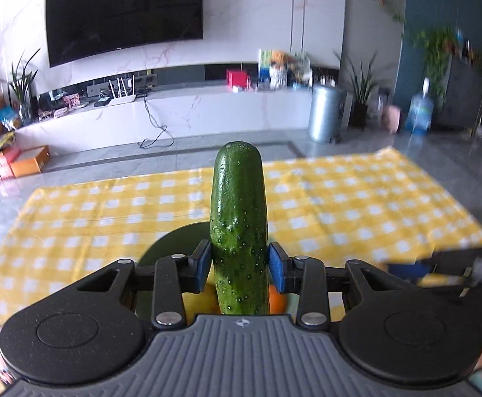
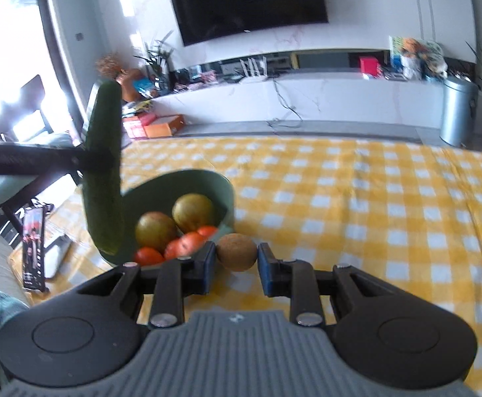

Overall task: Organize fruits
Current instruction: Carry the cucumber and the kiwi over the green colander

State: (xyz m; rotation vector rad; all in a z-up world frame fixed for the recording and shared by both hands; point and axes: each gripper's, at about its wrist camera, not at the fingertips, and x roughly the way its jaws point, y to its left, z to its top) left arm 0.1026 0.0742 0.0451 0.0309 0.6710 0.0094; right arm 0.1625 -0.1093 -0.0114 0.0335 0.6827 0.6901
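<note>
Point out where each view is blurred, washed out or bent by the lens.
Left wrist view: cucumber sharp, right edge smeared, including the right gripper; television bowed by the fisheye. Right wrist view: window at left blown out, cucumber and bowl soft, kiwi clearer.

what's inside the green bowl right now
In the green bowl: two yellow-green round fruits and several red-orange tomatoes. The held cucumber covers the bowl's left side, and the right gripper hides its near edge, so more may be there.
</note>
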